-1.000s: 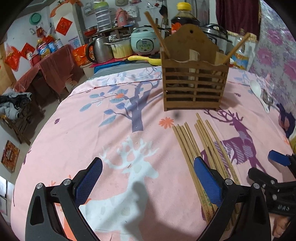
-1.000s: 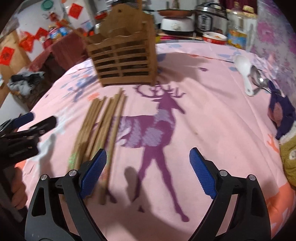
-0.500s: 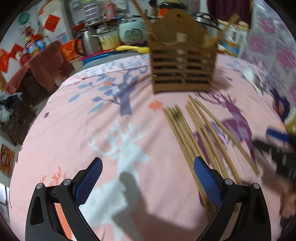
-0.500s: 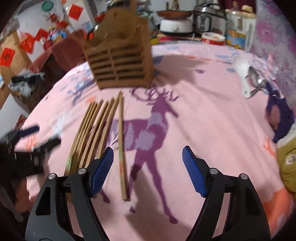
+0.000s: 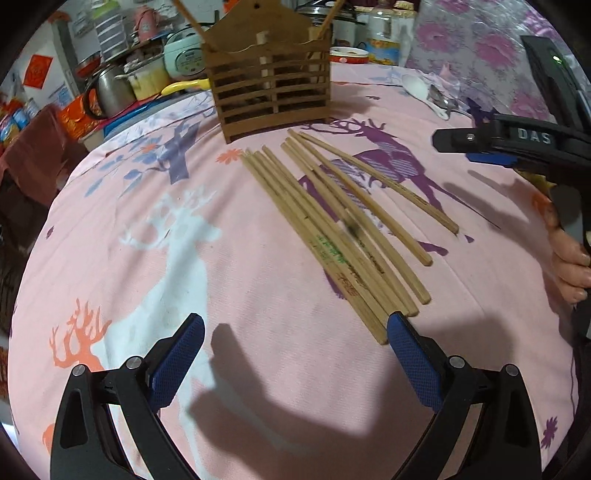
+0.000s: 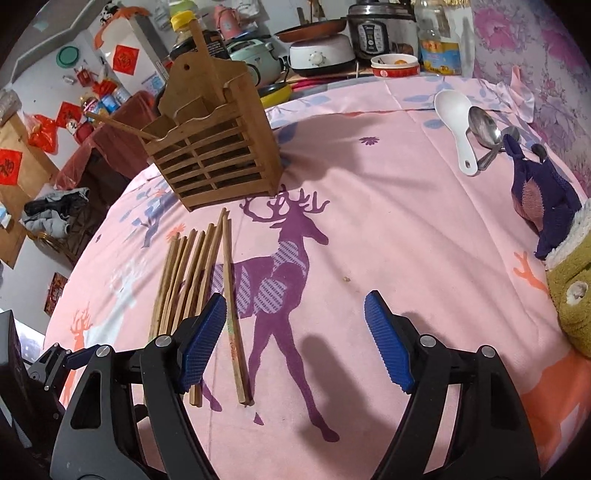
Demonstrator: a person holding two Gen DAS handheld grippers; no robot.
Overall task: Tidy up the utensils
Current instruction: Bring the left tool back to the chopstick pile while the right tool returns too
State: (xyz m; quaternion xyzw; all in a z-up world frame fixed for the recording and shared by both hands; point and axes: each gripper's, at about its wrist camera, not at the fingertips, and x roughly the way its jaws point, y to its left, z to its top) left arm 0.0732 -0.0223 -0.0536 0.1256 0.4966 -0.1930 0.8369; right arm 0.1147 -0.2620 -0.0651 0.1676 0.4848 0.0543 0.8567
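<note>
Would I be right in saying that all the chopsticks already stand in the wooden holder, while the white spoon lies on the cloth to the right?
Not quite: most chopsticks lie loose on the cloth in front of the wooden holder, as the right wrist view shows. The white spoon does lie to the right.

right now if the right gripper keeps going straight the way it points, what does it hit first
Most likely the bare pink tablecloth at the purple deer print. The right gripper is open, holding nothing; the chopsticks lie just left of centre, so depth is uncertain.

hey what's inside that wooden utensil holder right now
Two chopsticks lean out of the wooden holder, one at each end. A pale upright piece shows at its middle. The slats hide whatever sits lower inside.
</note>
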